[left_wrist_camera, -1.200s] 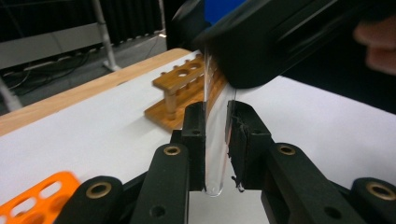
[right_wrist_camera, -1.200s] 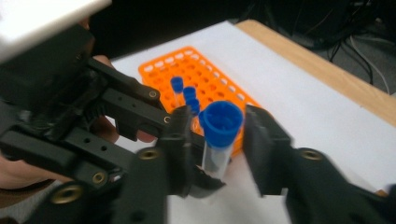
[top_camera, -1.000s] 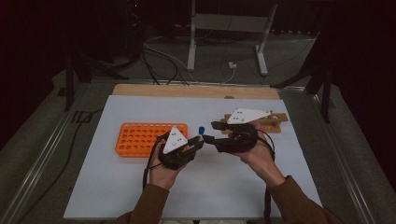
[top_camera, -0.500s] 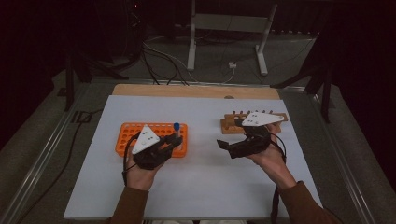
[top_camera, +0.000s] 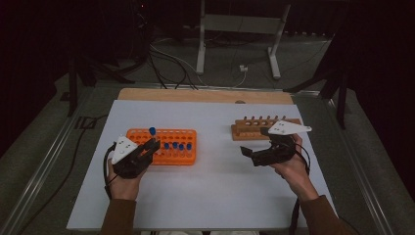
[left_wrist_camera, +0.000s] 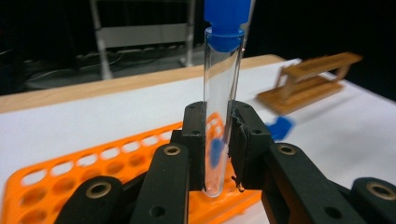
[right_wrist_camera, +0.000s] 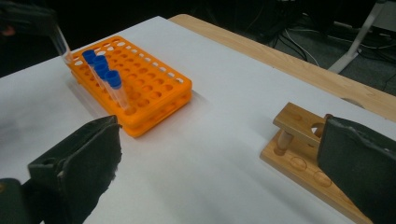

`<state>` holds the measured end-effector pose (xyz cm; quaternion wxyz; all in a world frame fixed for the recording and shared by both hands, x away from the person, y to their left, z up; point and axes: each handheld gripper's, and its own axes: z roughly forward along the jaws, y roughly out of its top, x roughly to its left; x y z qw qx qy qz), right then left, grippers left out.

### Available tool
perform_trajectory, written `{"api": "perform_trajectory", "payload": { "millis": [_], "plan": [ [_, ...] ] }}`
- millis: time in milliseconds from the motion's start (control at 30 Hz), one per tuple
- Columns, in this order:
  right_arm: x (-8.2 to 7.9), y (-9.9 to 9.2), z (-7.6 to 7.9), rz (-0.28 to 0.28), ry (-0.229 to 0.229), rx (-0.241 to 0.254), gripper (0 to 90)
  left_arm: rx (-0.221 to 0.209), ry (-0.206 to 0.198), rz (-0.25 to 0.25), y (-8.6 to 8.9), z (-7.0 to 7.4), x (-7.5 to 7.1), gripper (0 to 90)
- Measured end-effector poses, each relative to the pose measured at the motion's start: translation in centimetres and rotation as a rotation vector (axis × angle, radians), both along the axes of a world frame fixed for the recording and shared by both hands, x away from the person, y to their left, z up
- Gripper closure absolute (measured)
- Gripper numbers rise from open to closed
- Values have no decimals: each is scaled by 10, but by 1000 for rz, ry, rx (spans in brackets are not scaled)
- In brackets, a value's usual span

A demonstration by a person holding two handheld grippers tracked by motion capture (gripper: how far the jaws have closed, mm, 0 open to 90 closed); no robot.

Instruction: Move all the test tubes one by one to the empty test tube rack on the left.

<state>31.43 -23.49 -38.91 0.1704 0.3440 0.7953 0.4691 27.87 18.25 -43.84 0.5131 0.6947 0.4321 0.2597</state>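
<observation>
Test tube (left_wrist_camera: 222, 112) upright between clamped jaws

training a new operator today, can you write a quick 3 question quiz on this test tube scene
1. True or false: the left gripper is shut on a test tube.
2. What colour is the rack that holds the capped tubes? A green, B orange, C white
3. Which rack lies nearest the right gripper, whose jaws have just been opening with nothing between them?

Key
1. True
2. B
3. The wooden rack
</observation>
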Motion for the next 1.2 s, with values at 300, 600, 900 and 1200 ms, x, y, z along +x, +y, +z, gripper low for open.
{"api": "perform_trajectory", "payload": {
  "millis": [300,600,900,1200],
  "plan": [
    [-3,-9,-3,1,12,-2,0,30,24,18,-6,-29,18,783],
    [-5,-21,-7,-20,-2,17,0,100,106,-3,-7,-58,23,783],
    [-10,-26,-32,-57,-14,-10,0,149,117,-34,-6,-64,21,788],
    [-28,-37,-63,-129,-39,1,0,97,168,-14,1,-62,17,573]
  ]
}}
